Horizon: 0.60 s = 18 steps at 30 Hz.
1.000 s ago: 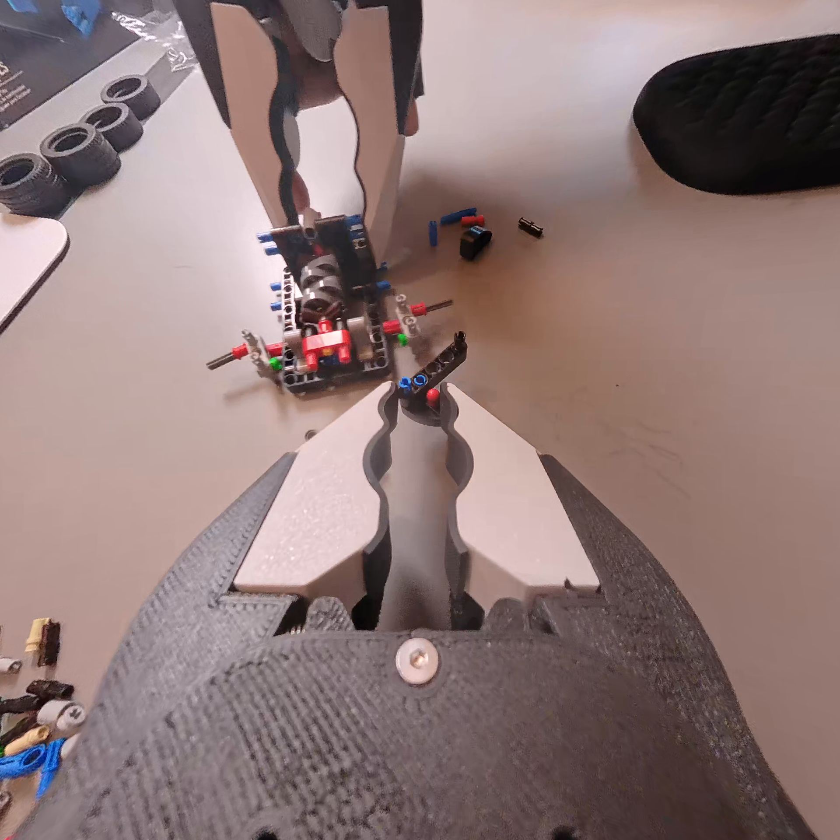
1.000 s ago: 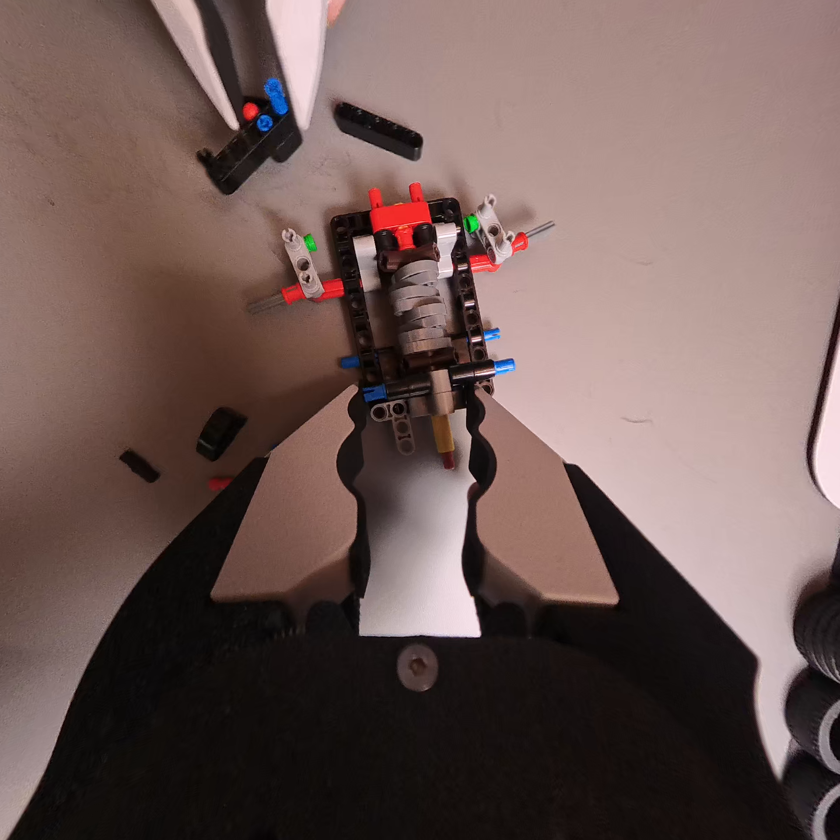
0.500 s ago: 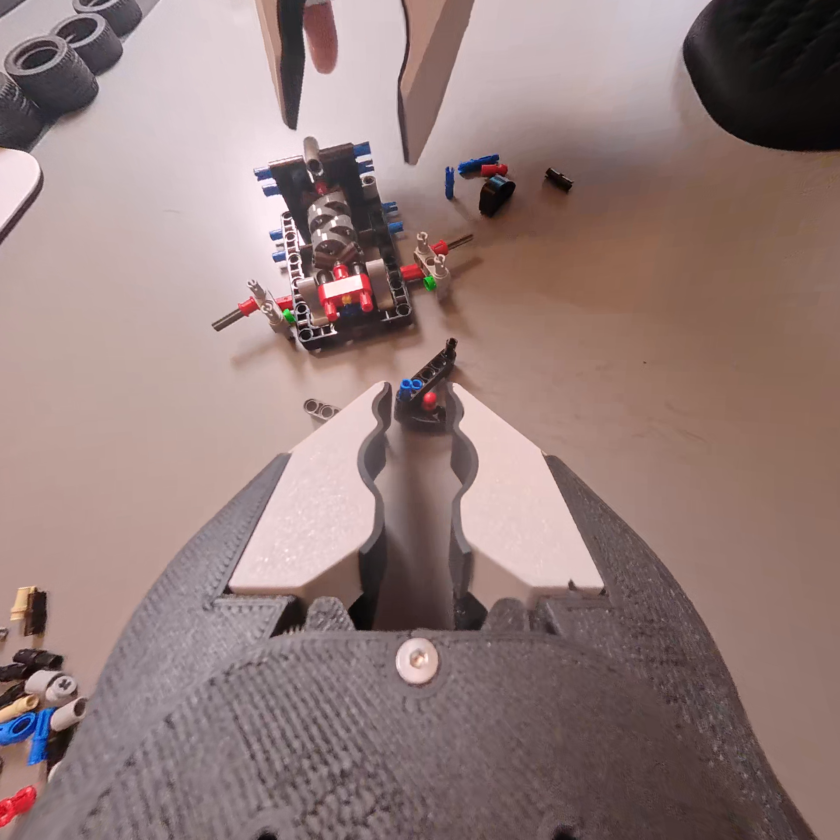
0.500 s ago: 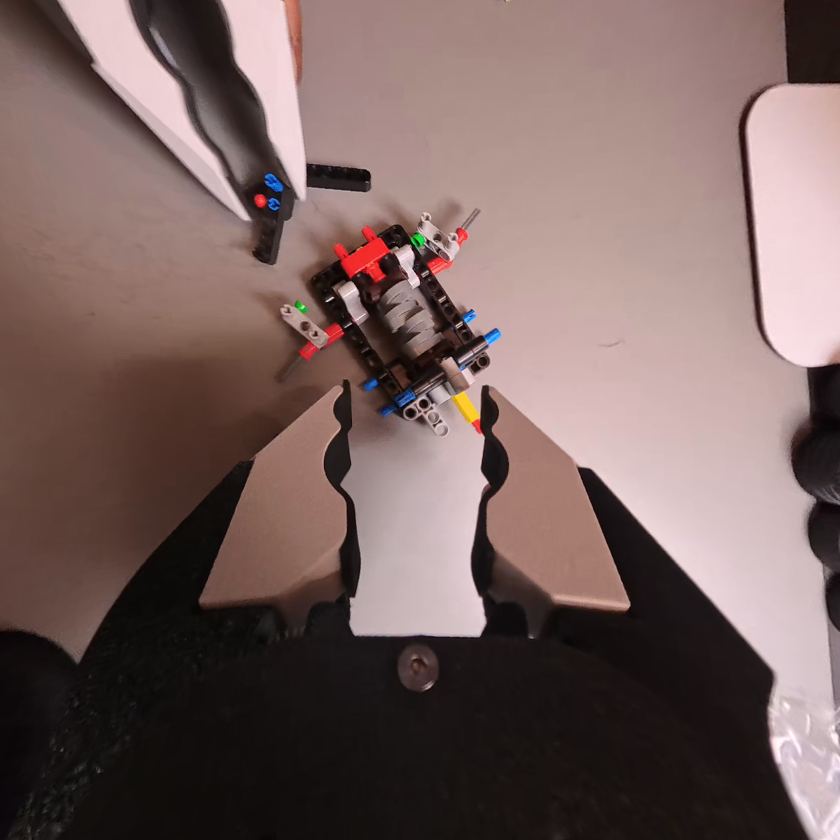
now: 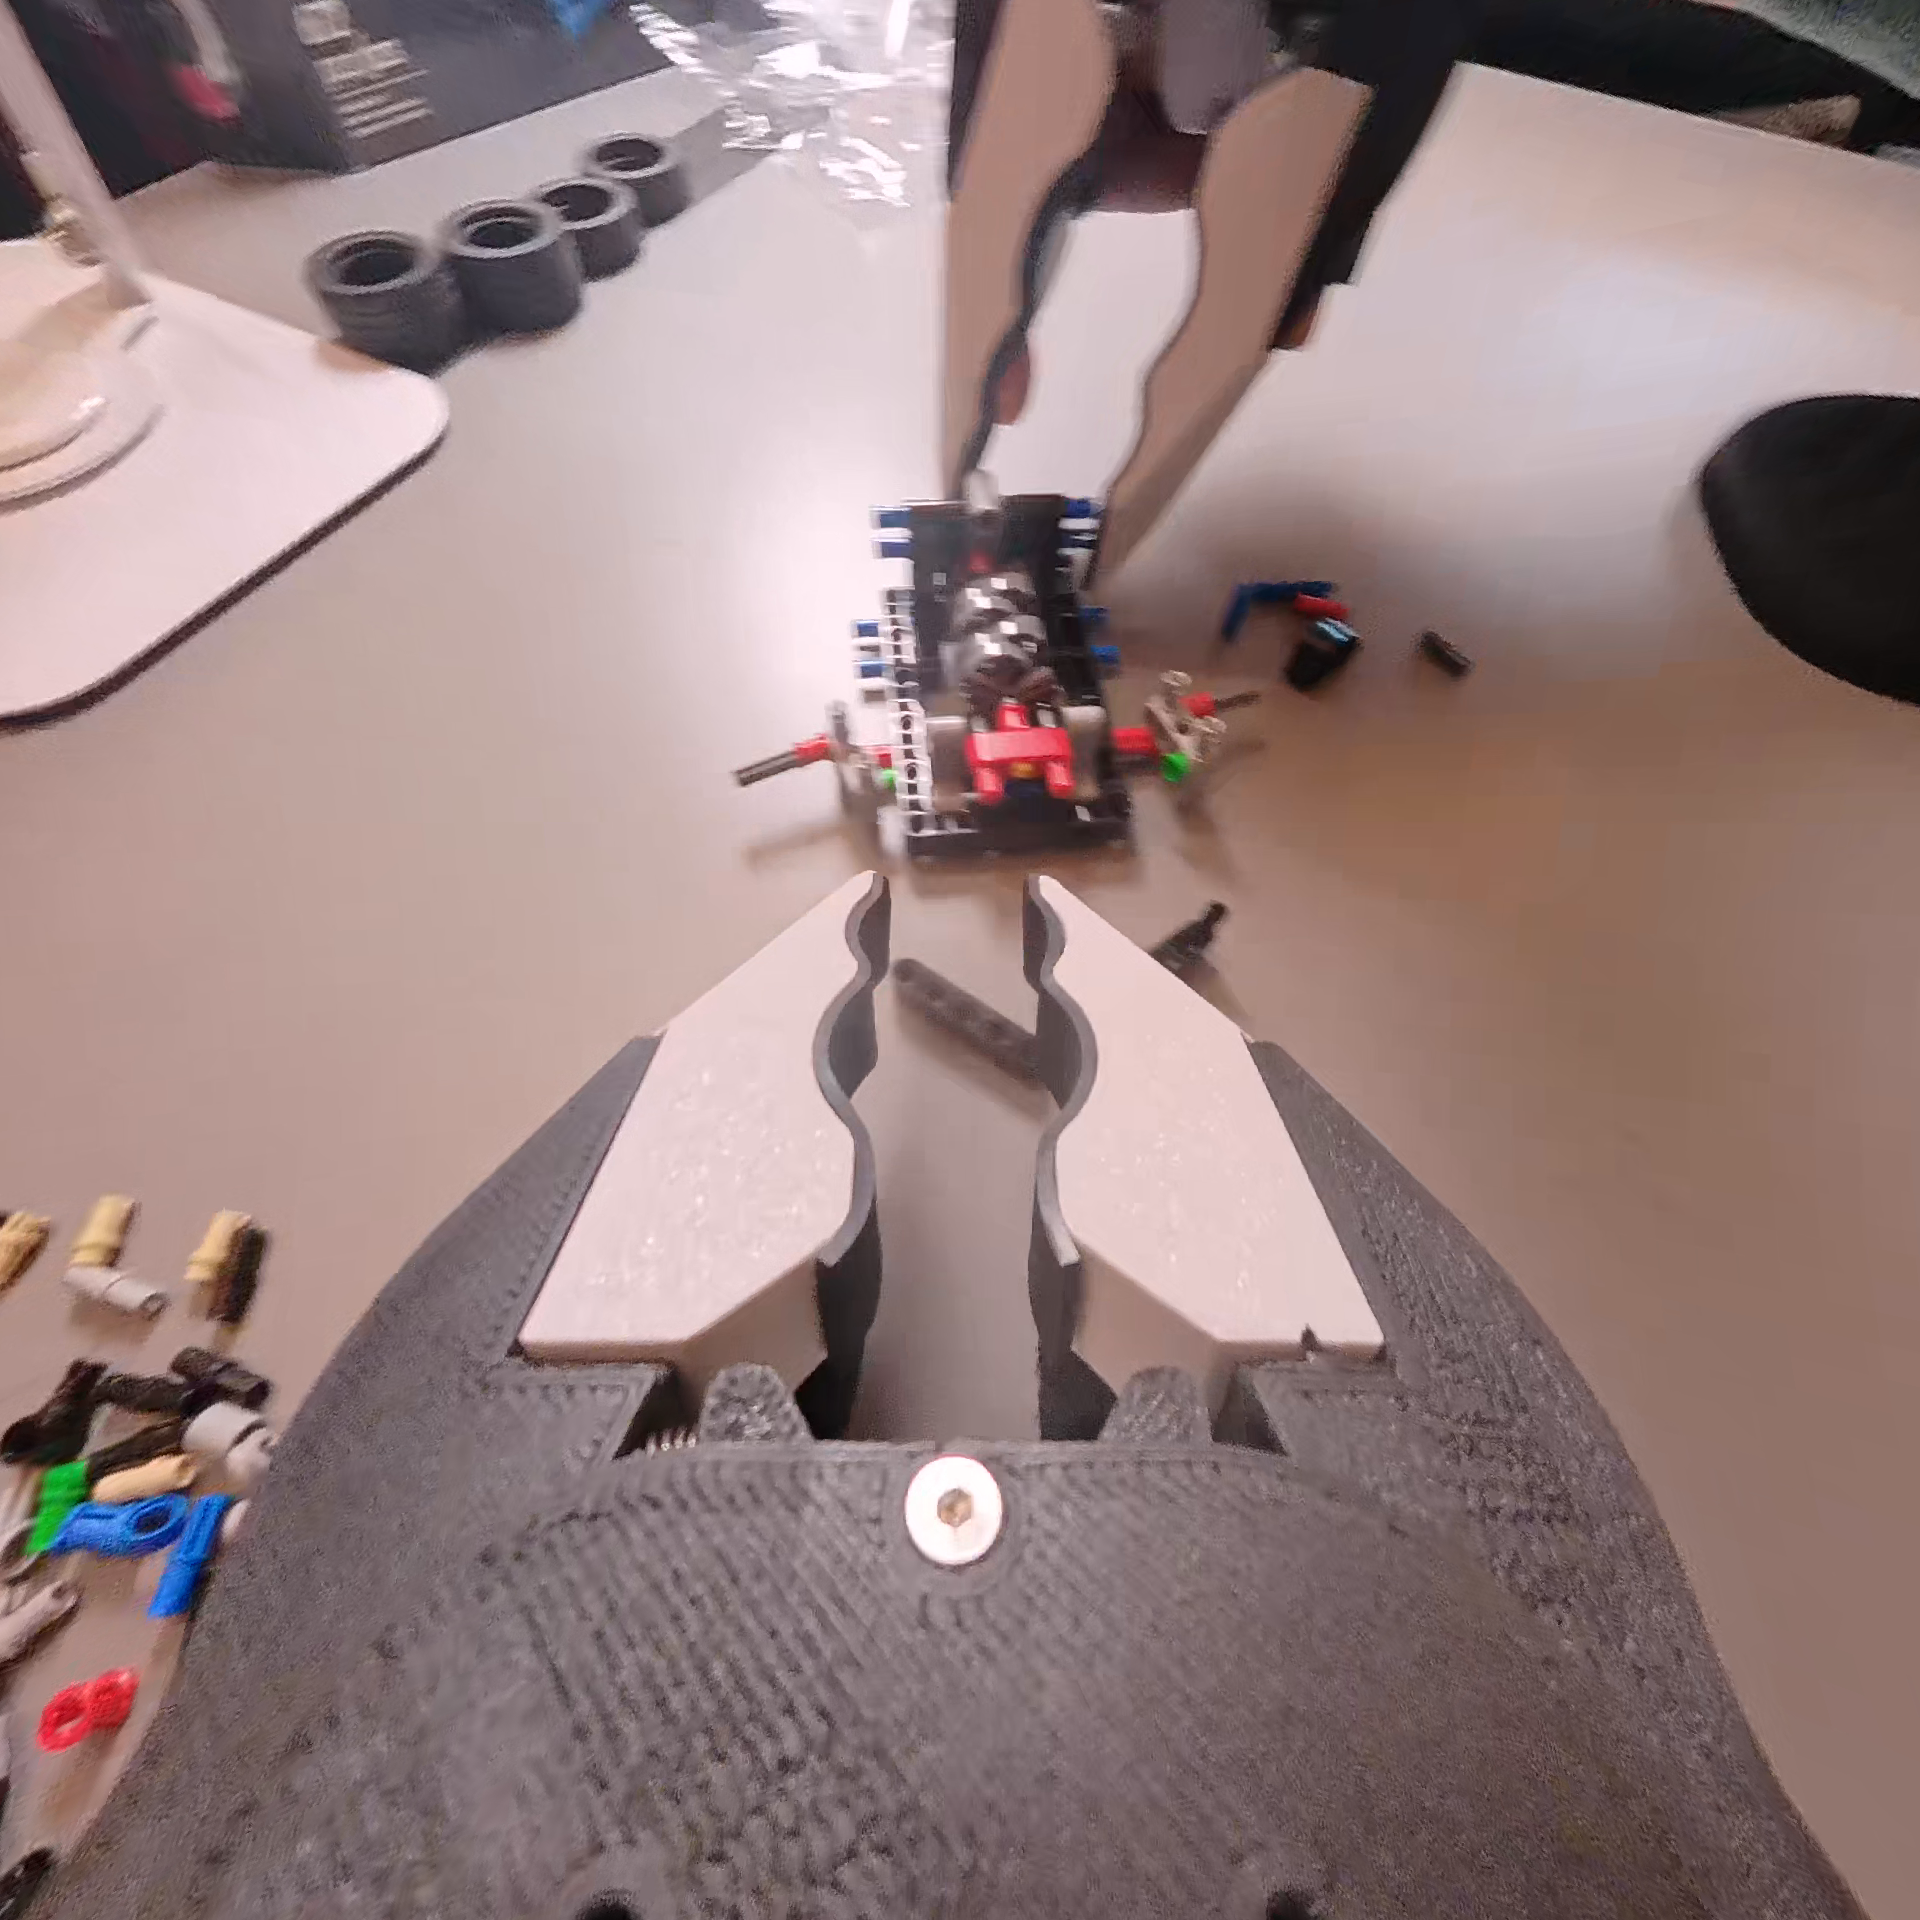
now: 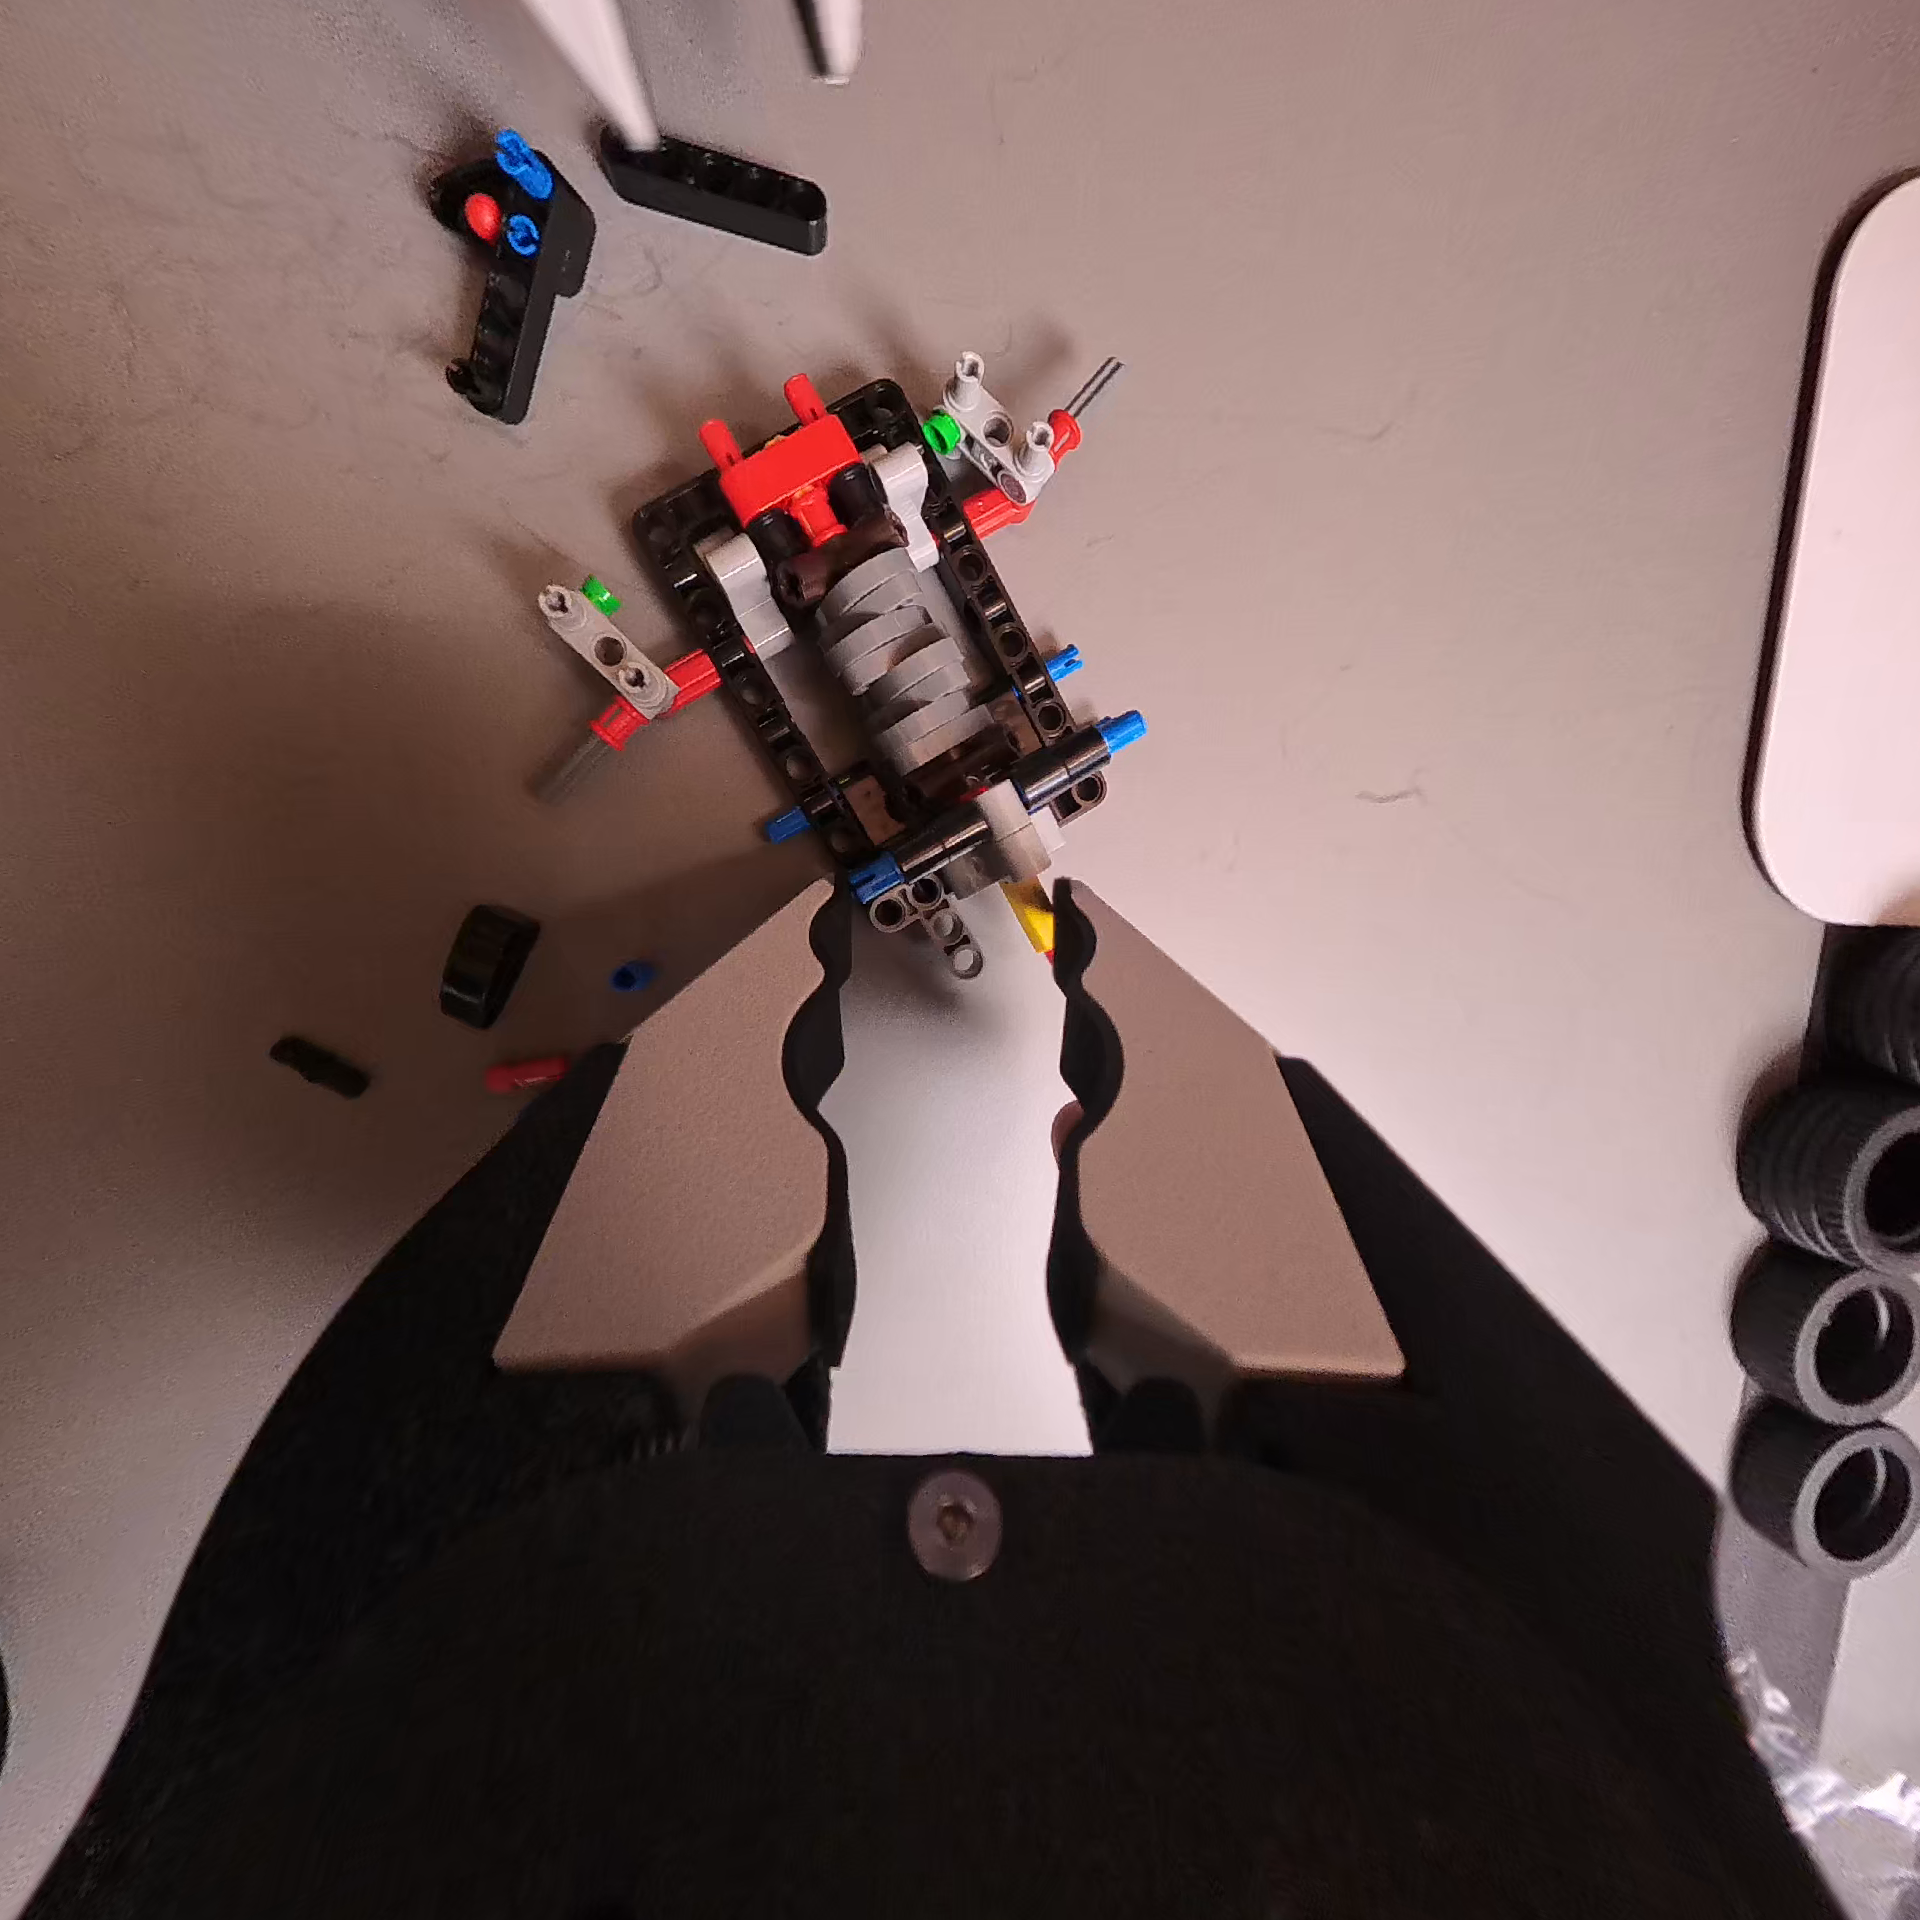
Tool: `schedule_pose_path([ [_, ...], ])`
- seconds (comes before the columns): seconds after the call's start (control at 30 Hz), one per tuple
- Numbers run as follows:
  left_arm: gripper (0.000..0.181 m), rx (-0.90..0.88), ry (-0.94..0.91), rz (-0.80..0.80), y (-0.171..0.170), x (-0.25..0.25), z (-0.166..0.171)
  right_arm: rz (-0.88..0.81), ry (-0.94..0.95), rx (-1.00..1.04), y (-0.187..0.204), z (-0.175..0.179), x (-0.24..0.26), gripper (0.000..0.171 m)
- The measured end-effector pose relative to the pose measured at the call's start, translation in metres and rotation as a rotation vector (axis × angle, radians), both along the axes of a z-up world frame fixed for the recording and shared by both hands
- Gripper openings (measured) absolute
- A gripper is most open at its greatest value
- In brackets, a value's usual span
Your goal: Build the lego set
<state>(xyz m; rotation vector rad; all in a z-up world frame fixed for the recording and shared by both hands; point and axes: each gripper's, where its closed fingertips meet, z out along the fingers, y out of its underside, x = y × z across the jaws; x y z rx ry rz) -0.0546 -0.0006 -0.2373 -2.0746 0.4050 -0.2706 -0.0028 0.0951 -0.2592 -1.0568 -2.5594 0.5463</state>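
Black perforated beams frame the lego chassis [image 6: 862,634] lying on the table [image 6: 1351,623], with grey ribbed gears down its middle. Its yellow axle [image 6: 1031,914] is seen only from the right wrist, between the spread right gripper [image 6: 951,899]. Loose pins [image 5: 125,1455] appear only beside the left gripper [image 5: 956,894], parted over a flat black beam [image 5: 961,1013].

No writing can be read in either view. The only print shows in the left wrist view, on a dark box [image 5: 312,94] at the far left edge of the table [image 5: 520,779], behind the row of black tyres [image 5: 499,249]; it bears pale lines of text and small coloured patches, all too blurred to make out. The clear plastic bag [image 5: 821,125] beside it shows no legible marking, and the lego pieces carry none that can be seen.
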Motion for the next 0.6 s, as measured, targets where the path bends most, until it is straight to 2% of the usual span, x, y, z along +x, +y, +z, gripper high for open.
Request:
schedule_pose_path([
  [0.13,0.024,-0.042,-0.002,0.070,0.022,-0.015,-0.005,0.055,-0.019,0.013,-0.001,0.000,-0.004,0.035],
  [0.27,0.030,-0.083,0.029,0.056,0.038,-0.011,-0.013,0.100,-0.033,0.041,-0.002,-0.001,-0.008,0.035],
  [0.4,0.030,-0.112,0.044,0.041,0.044,-0.009,-0.020,0.150,-0.037,0.048,-0.002,-0.001,-0.010,0.035],
  [0.53,0.013,-0.114,0.068,0.023,0.039,-0.012,-0.023,0.195,-0.036,0.051,-0.002,-0.002,-0.013,0.035],
  [0.6,0.011,-0.106,0.070,0.005,0.037,-0.012,-0.023,0.215,-0.039,0.054,-0.002,-0.002,-0.014,0.035],
])
